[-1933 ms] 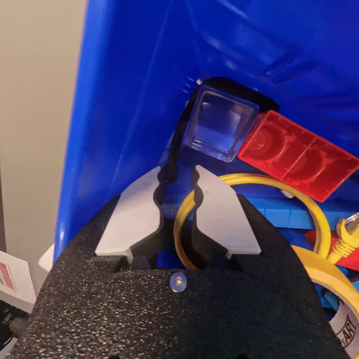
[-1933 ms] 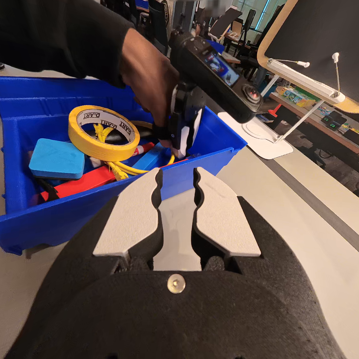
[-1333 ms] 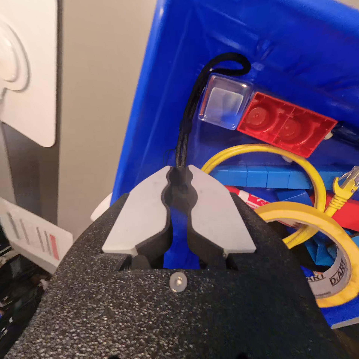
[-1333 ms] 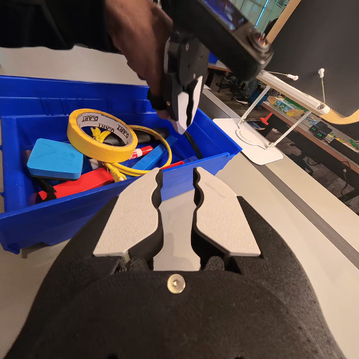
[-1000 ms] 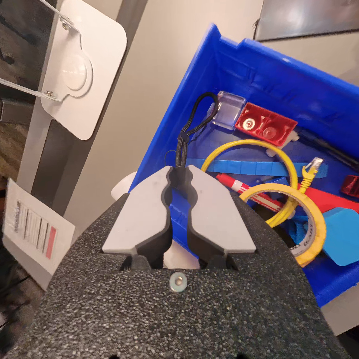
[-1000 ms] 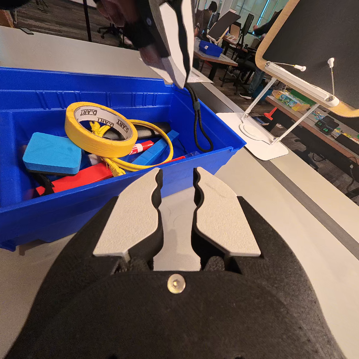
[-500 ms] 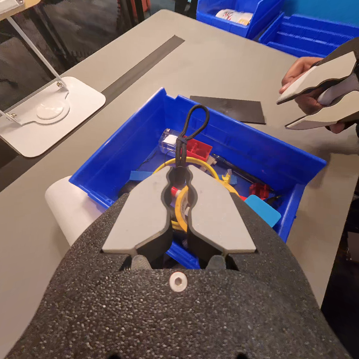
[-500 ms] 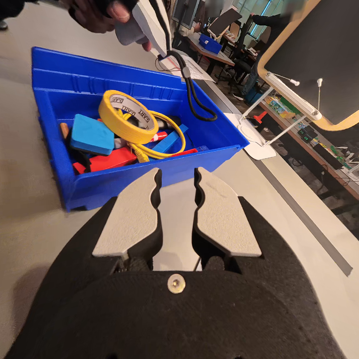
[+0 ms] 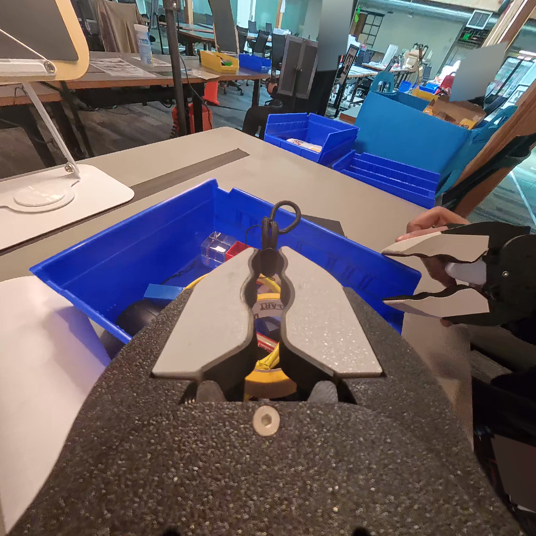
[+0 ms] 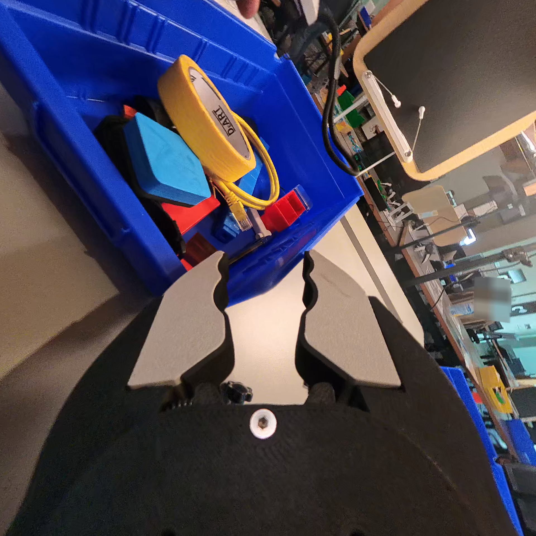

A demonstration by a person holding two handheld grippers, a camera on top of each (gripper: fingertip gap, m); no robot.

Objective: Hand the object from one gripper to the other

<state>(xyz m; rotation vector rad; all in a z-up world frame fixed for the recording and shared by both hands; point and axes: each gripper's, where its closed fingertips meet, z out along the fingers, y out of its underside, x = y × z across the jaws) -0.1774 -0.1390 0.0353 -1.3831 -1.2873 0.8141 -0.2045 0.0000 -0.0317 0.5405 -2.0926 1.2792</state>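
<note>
We're holding the black cord (image 9: 271, 232) up over the blue bin (image 9: 162, 223) w/ the left gripper (image 9: 268, 261), its tips pinched tight on it, loop sticking out on top. Only the left view is showing that grip. It's also showing the right gripper (image 9: 385, 277) off to the side, tips spread wide, nothing in it. The right view is showing inside the bin: 1 yellow tape roll (image 10: 203, 119) w/ print on its core, 1 yellow cable (image 10: 261, 174), 1 light blue pad (image 10: 165, 165), red blocks (image 10: 282, 214). There the cord (image 10: 330, 110) is hanging near the bin's far corner.
</note>
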